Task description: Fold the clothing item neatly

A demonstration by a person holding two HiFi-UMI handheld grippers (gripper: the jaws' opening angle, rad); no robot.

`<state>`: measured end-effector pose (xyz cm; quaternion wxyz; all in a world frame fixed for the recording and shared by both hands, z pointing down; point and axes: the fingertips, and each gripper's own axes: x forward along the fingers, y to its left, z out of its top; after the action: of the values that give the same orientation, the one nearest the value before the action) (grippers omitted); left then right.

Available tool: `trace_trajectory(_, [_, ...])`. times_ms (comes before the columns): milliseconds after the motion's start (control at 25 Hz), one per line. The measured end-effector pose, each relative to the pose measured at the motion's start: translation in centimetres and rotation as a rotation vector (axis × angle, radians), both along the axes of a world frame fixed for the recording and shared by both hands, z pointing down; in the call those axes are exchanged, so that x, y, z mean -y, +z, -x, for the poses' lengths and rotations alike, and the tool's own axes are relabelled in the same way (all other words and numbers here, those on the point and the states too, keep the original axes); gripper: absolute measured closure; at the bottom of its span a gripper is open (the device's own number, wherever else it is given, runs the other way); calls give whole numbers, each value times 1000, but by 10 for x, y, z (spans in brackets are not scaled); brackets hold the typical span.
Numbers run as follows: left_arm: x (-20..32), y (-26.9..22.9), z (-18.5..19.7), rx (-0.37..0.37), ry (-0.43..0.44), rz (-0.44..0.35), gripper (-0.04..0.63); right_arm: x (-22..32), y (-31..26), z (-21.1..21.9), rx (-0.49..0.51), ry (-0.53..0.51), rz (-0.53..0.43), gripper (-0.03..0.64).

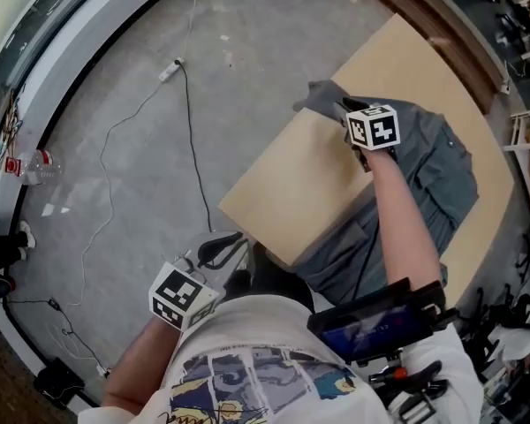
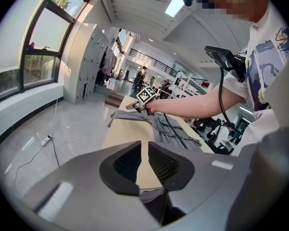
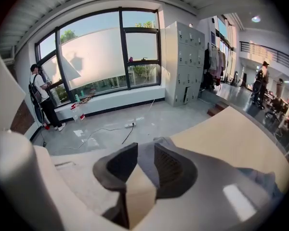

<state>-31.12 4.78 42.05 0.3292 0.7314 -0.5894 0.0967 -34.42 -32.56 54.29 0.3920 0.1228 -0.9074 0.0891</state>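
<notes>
The right gripper (image 3: 145, 149) has its jaws partway apart, and a fold of the rumpled grey fabric garment (image 1: 446, 179) fills the gap. The pads seem to press on the fold. Just past its tips the cloth bunches at the far edge of the pale tan wooden tabletop (image 1: 291, 184). Behind it, along the forearm, the rest lies spread and creased.

The left gripper (image 2: 144, 147) is well apart from the right one, off the table's near corner. Its jaws are nearly together, and a scrap of grey cloth sits low in the slit, by my judgement pinched.

No neat fold shows anywhere, and part of the garment hangs over the near edge, so I judge the folding barely begun.

The forearm covers the garment's middle and the person's body hides the near hem. I cannot tell which part of the garment either gripper holds.
</notes>
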Motion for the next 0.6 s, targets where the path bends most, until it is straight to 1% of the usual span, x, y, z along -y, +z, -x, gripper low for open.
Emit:
trace_trajectory(80, [6, 1, 6, -2, -15, 11, 545, 9, 8, 17, -15, -29, 5, 520])
trace_trajectory(200, [11, 3, 14, -10, -33, 26, 546, 24, 18, 33, -50, -41, -11, 517])
trace_trajectory(400, [15, 14, 20, -28, -63, 63, 545, 45, 42, 41, -88, -50, -2, 514])
trace_trajectory(600, [14, 22, 24, -42, -82, 88, 545, 60, 58, 39, -119, -53, 11, 508])
